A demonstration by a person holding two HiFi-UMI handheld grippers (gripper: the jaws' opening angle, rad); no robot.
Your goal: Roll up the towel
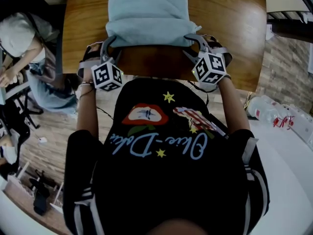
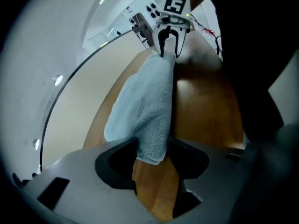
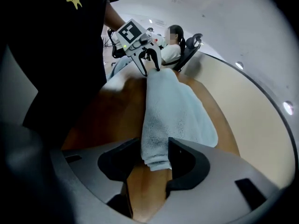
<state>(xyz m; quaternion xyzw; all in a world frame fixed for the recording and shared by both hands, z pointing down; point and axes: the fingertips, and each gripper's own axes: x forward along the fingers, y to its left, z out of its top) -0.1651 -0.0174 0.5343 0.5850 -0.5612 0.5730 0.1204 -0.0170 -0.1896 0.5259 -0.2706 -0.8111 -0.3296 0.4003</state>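
Observation:
A light blue towel (image 1: 146, 13) lies on the brown wooden table (image 1: 234, 33), with its near part turned over into a thick roll along the front. My left gripper (image 1: 111, 45) stands at the roll's left end and my right gripper (image 1: 193, 42) at its right end. In the left gripper view the towel's end (image 2: 149, 106) hangs between the wide jaws of the left gripper (image 2: 152, 160), loose and not squeezed. In the right gripper view the layered end (image 3: 173, 111) fills the gap of the right gripper (image 3: 156, 164), and I see no pinching. Both are open.
The table's front edge is right below the grippers, close to my body. A seated person (image 1: 19, 33) is at the far left beside a chair. Plastic bottles (image 1: 266, 109) lie on a white surface to the right.

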